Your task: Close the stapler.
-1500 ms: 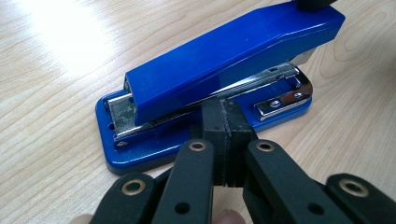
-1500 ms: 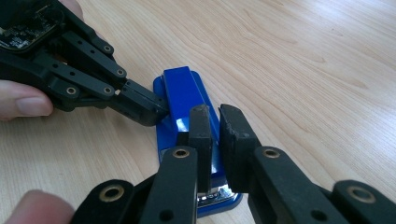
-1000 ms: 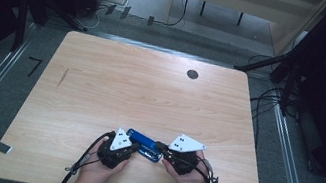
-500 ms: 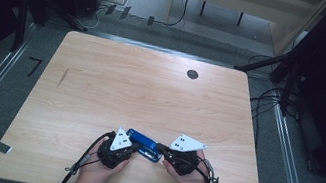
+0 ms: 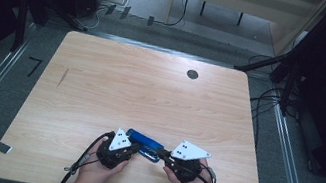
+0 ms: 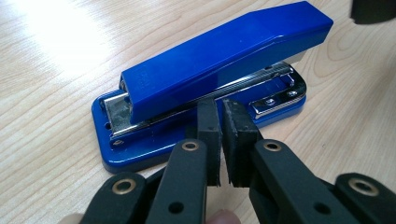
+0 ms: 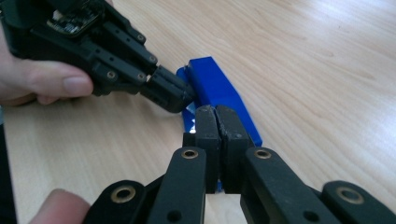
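Blue stapler (image 5: 143, 144) lying flat on the bench (image 5: 150, 94) near its front edge, flanked by left tongs (image 6: 222, 140) and right tongs (image 7: 217, 140), both pressed together, empty, tips at the stapler's sides.

Wooden table (image 5: 100, 90) (pale grain) bears a blue stapler (image 5: 144, 144).

High view overhead, far; gripper views close — seemingly sharing stapler (image 6: 205, 84).
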`<state>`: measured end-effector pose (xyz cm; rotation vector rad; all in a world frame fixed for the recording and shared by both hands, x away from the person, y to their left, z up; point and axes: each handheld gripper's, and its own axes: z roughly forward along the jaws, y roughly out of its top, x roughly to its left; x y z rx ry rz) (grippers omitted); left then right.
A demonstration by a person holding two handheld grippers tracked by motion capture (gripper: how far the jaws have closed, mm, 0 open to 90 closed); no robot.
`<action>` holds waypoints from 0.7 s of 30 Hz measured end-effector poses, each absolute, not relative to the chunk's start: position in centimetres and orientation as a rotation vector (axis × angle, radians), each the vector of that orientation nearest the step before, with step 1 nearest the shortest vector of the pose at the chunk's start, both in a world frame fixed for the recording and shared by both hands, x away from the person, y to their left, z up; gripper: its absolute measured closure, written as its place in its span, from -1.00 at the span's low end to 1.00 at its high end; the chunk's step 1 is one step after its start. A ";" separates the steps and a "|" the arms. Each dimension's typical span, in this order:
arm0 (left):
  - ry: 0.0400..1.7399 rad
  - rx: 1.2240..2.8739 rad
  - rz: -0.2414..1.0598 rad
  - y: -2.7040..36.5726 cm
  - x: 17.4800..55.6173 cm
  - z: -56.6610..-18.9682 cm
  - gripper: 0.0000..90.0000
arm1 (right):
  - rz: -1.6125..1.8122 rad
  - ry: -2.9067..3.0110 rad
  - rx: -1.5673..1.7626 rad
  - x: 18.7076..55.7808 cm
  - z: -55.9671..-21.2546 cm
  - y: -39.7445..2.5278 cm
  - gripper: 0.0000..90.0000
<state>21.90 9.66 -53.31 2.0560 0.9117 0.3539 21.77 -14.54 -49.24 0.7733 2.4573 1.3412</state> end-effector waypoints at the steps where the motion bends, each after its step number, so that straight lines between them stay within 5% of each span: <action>1: 0.912 2.055 0.352 9.7 21.9 -53.3 0.92 | 1.336 2.464 0.779 21.6 -49.3 -14.7 0.98; 21: 0.917 2.012 0.325 10.6 21.6 -53.2 0.65 | 1.204 2.596 0.742 19.6 -52.3 -13.0 0.57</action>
